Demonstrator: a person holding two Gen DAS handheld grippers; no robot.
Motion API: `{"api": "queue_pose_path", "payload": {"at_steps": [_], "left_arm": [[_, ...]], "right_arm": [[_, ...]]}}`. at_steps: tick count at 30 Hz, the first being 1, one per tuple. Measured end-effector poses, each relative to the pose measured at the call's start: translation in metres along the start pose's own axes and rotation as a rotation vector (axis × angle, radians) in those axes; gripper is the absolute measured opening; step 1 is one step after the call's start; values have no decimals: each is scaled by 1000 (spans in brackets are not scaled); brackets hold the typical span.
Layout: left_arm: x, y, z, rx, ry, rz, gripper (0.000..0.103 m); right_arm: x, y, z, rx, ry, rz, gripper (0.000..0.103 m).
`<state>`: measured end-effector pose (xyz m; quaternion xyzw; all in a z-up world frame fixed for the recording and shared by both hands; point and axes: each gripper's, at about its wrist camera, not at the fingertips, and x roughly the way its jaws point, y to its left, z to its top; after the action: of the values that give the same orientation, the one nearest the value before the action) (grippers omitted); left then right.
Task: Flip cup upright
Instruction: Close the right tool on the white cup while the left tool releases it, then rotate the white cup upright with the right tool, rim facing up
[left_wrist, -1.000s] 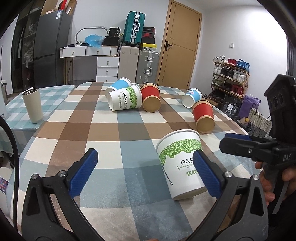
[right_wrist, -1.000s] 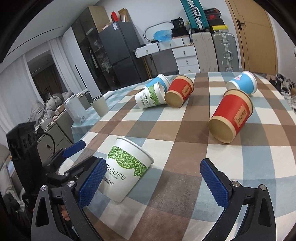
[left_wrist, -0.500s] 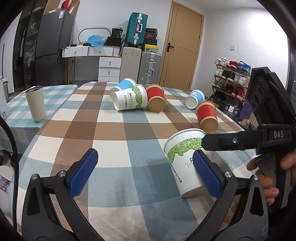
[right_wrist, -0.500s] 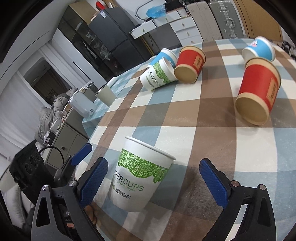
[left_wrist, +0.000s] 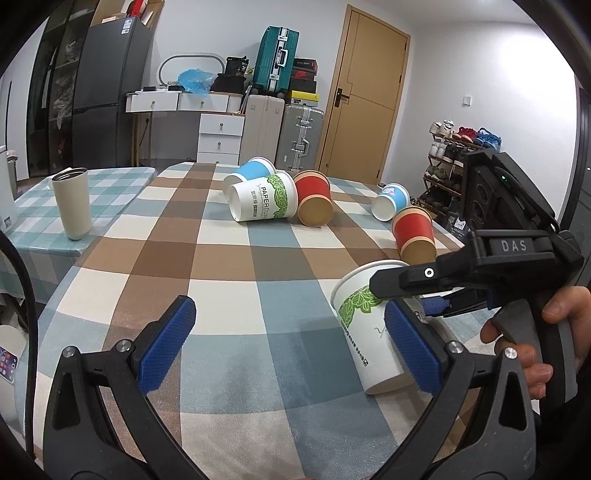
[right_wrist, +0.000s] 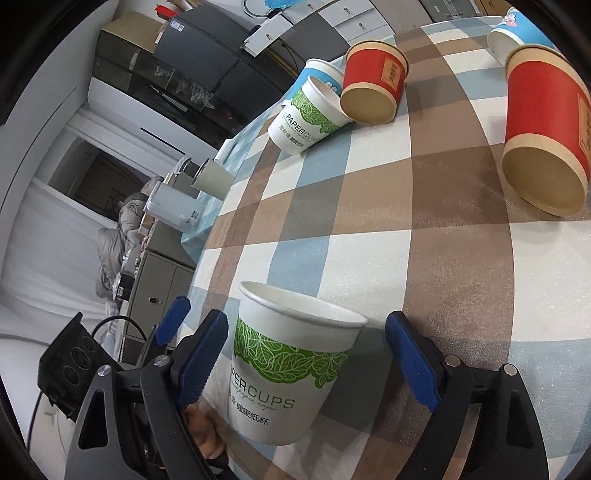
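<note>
Both pairs of jaws stand wide apart, clamped on nothing. Our right gripper (right_wrist: 314, 365) brackets the white-and-green paper cup (right_wrist: 291, 373): the cup sits btwn its blue pads (right_wrist: 412, 363), close to the left-hand pad, w/ a clear gap to the right-hand one. We can't tell whether the near pad touches the cup wall. Our left gripper (left_wrist: 291, 343) sits beside it, the cup (left_wrist: 369, 332) just past its right-hand pad (left_wrist: 413, 350), partly behind that pad.

In the left wrist view the cup's mouth faces up and it leans toward the camera; its base rests on the checked tablecloth (left_wrist: 236, 280) near the table's right edge. The right gripper's upper arm (left_wrist: 424, 277) crosses the cup's rim in that view, w/ the right hand (left_wrist: 535, 347) on the handle behind.

Farther along, a red cup (left_wrist: 413, 236) lies on its side, open end toward us; beyond it a small blue cup (left_wrist: 391, 201) also lies down. Toward the table's far middle, three more cups lie clustered and touching: a second white-and-green cup (left_wrist: 262, 203), a red one (left_wrist: 314, 203) and a blue one (left_wrist: 249, 173) behind them.

Off to the left, on a separate table w/ a teal check cloth, a cream tumbler (left_wrist: 72, 203) stands upright. At the back wall: suitcases (left_wrist: 277, 66), a white drawer unit (left_wrist: 219, 138), a wooden door (left_wrist: 362, 107), a shoe rack (left_wrist: 458, 147).
</note>
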<state>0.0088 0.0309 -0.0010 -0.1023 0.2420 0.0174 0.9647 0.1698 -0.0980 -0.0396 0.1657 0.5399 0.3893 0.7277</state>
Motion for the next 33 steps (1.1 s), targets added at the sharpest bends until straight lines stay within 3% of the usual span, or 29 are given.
{"api": "queue_pose_path", "payload": {"at_steps": [4,12,20,25,33], "left_arm": [[0,0,0,0,2,1,102],[0,0,0,2,0,1,102],[0,0,0,0,0,0,102],[0,1,0,0,1,2,102],[-1,1,0,-5,0,4,102]], "right_arm": [[2,-3,4,17,19,28,74],[-9,0,0,-3,-2,51,71],[-24,11,-3,-70,-52,9,71],[-35,23,-10,-164,-114,-70,70],[-47,51,-30,-406,-286,-258,70]]}}
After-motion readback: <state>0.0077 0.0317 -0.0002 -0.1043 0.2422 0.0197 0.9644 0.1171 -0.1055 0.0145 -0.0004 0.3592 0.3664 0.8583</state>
